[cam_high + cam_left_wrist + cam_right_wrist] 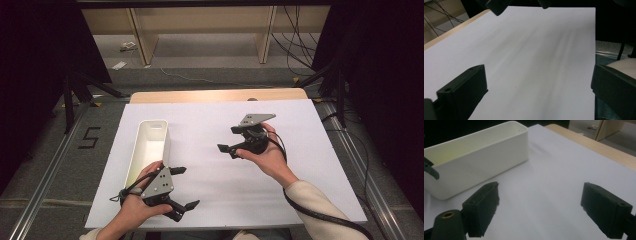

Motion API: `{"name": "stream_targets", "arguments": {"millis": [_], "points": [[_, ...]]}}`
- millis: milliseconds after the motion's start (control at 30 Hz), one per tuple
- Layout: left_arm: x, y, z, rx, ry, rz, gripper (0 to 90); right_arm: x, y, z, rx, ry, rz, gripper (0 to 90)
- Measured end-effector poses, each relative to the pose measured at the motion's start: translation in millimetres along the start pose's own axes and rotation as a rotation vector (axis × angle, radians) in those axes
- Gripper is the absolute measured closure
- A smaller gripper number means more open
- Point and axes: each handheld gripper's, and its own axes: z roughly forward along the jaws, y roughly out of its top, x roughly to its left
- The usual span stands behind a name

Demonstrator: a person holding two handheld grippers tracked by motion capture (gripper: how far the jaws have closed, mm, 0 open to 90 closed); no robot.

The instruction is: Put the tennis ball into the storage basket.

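So your left gripper sits just beside the white bin, near its close end — jaws wide apart, holding nothing. Your right gripper is further off from the bin — also spread wide, w/ nothing in it.

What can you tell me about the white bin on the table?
The white bin is a long, narrow open-topped box with rounded corners, smooth like plastic, with a slot handle in its far end wall. It stands upright and looks empty, lying lengthwise on the left part of the white sheet. The left gripper hovers by its near end; contact cannot be told.
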Motion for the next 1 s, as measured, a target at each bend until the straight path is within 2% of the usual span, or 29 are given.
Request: {"name": "stream_targets", "arguments": {"millis": [233,533,733,1000], "points": [[-0.3,0.0,0.2,0.002,-0.001,0.000,0.0,-4.4,-21.0,-29.5,-0.009,-0.039,0.021,15.6],[-0.4,-0.4,0.8,0.005,0.000,0.001,0.0,-4.5,-42.5,-57.7,-0.018,-0.066,0.052,15.6],[-0.3,-0.7,0.9,0.006,0.000,0.001,0.0,-3.0,-57.2,-70.8,-0.009,-0.081,0.061,15.6],[-0.7,-0.5,1.1,0.006,0.000,0.001,0.0,-0.3,-74.4,-87.0,-0.027,-0.095,0.092,15.6]]}}
